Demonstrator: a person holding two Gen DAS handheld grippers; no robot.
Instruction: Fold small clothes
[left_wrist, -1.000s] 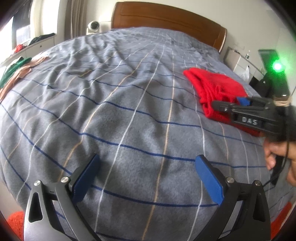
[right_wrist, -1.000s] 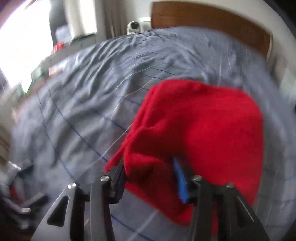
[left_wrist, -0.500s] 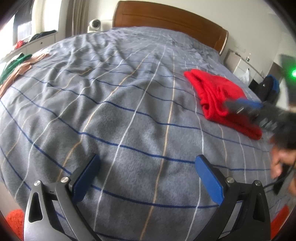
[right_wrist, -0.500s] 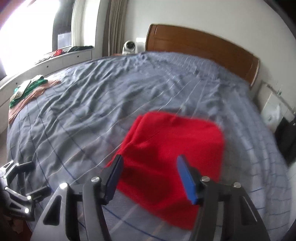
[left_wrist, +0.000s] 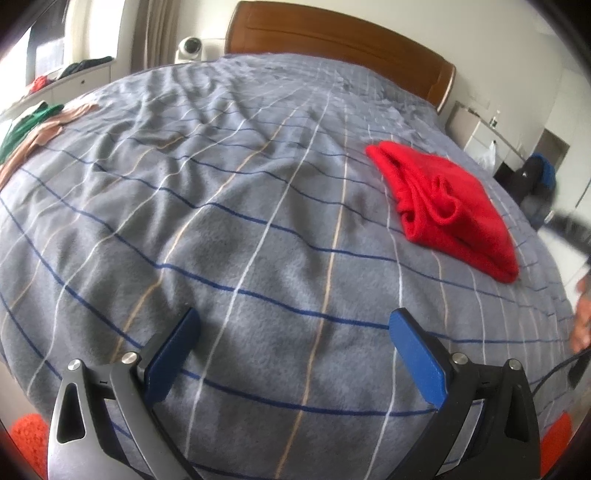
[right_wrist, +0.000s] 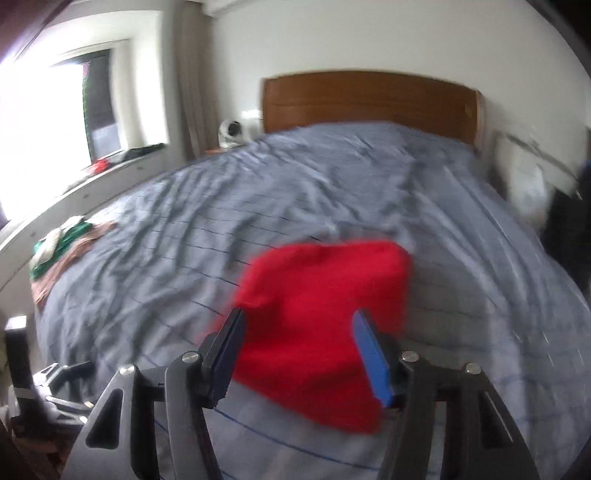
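A folded red garment (left_wrist: 448, 210) lies on the right side of the grey checked bed cover (left_wrist: 221, 221). It also shows in the right wrist view (right_wrist: 325, 325), blurred, beyond the fingers. My left gripper (left_wrist: 291, 350) is open and empty over the bed's near part, well left of the garment. My right gripper (right_wrist: 299, 350) is open and empty, raised above and behind the garment, apart from it. In the left wrist view the right gripper is only a dark blur at the right edge (left_wrist: 570, 230).
A pile of green and tan clothes (left_wrist: 33, 129) lies at the bed's left edge, seen in the right wrist view too (right_wrist: 62, 247). A wooden headboard (left_wrist: 332, 40) stands at the far end. A white nightstand (left_wrist: 476, 133) and dark bags (left_wrist: 532, 181) stand at the right.
My right gripper has let go of the red garment, opened, and drawn back and up away from it. The garment now lies folded on the bed. My left gripper has stayed put.
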